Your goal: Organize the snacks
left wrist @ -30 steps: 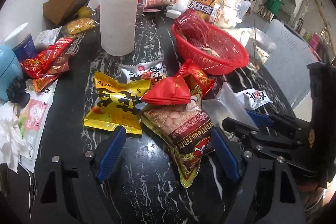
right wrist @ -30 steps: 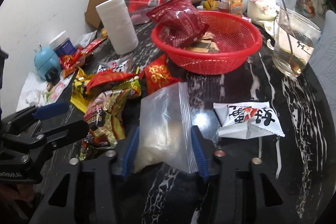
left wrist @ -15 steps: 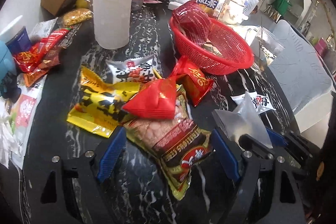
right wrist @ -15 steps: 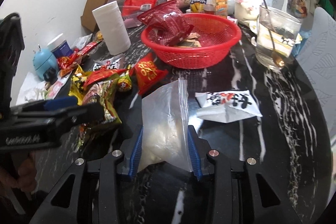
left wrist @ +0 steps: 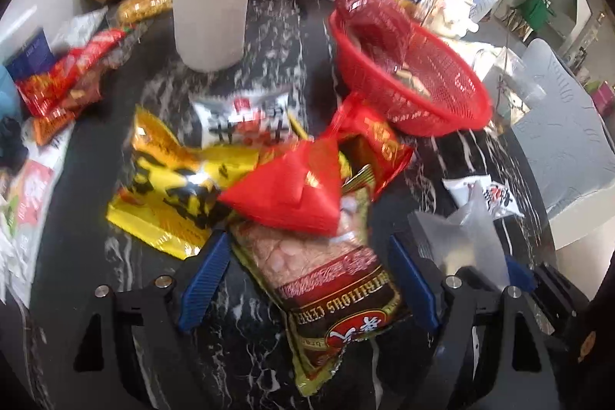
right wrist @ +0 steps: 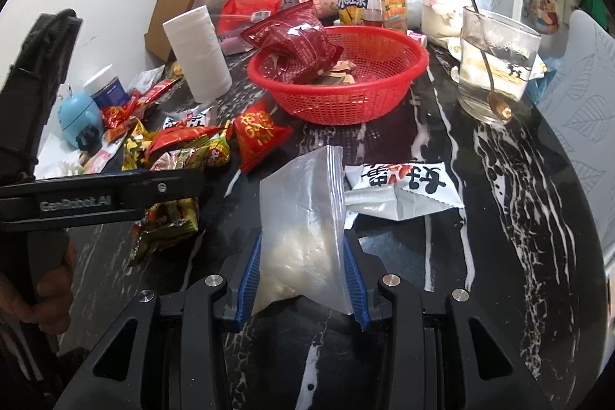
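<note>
- Snacks lie heaped on the black marbled table; since a second ago the left-wrist view has come closer and lower over the heap, so the cereal packet now reaches well in between the blue pads.
- In the right-wrist view the clear zip bag has narrowed between the pads, which have squeezed in on it over the last second.
- Cereal packet: brown and olive, with a clear window of pale flakes, lying flat; a red triangular pouch rests across its upper end.
- A yellow-and-black packet lies just left of the pouch, and a white packet with black characters sits behind.
- The red basket stands farther back, holding a dark red packet that leans on its rim.
- The zip bag is frosted, with pale contents in its lower part, and stands upright.
- Another white packet lies flat just right of the bag.
- Left gripper tilts steeply down, jaws wide, straddling the cereal packet without pressing on it.
- Right gripper slants down, clamped on the zip bag.
- A hand grips the left gripper's handle at the left edge of the right-wrist view.
</note>
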Action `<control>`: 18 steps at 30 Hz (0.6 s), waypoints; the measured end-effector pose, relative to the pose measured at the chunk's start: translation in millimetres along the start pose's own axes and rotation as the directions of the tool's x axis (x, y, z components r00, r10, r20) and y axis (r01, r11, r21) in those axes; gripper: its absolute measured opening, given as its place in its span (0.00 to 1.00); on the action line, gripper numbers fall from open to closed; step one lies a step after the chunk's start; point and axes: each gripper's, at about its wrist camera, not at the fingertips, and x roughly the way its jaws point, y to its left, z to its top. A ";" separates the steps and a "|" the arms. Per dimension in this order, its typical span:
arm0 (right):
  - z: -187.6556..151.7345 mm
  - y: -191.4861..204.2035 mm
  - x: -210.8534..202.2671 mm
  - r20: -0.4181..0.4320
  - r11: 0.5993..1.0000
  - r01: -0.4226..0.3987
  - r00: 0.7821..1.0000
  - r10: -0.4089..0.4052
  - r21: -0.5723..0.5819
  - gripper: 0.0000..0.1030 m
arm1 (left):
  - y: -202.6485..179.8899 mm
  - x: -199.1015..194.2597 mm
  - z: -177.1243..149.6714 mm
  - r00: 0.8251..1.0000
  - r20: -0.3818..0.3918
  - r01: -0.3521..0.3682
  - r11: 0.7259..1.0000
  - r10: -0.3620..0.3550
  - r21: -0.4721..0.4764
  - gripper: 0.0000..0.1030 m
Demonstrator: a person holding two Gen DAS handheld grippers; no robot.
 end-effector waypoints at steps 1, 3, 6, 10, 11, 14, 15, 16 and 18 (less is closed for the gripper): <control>0.2 0.3 0.2 0.002 1.000 -0.003 1.000 0.003 0.000 0.38 | 0.8 -0.2 -1.7 1.000 0.004 0.011 1.000 -0.011 -0.005 0.80; 0.5 0.1 1.7 -0.005 1.000 -0.014 1.000 0.014 0.008 0.38 | 0.2 -1.1 -4.2 1.000 0.011 0.022 1.000 -0.022 0.006 0.80; 1.2 1.7 2.5 -0.007 1.000 -0.017 1.000 0.017 0.011 0.39 | 0.7 -3.4 -7.2 0.999 0.025 0.029 1.000 -0.029 0.013 0.67; -1.3 4.5 0.4 -0.011 0.999 -0.037 0.999 0.037 0.017 0.39 | 1.2 -9.6 -15.2 0.997 0.037 0.069 0.997 -0.070 0.030 0.51; -2.3 5.1 -0.2 -0.013 0.999 -0.041 0.999 0.041 0.017 0.39 | 0.7 -12.1 -18.1 0.997 0.039 0.068 0.997 -0.069 0.040 0.51; -6.0 9.1 -2.1 -0.019 0.999 -0.043 0.999 0.043 0.010 0.39 | 3.1 -18.0 -26.4 0.996 0.029 0.087 0.996 -0.088 0.036 0.51; -7.0 10.1 -2.1 -0.023 0.999 -0.043 0.999 0.043 0.008 0.39 | 4.0 -20.1 -29.9 0.995 0.023 0.098 0.995 -0.099 0.031 0.51; -8.4 11.6 -2.8 -0.024 0.999 -0.047 0.999 0.047 0.009 0.39 | 5.6 -22.9 -33.8 0.994 0.017 0.107 0.994 -0.108 0.034 0.51; -10.3 13.7 -3.9 -0.030 0.998 -0.062 0.998 0.062 0.010 0.39 | 7.6 -28.2 -40.0 0.994 0.016 0.108 0.993 -0.108 0.042 0.51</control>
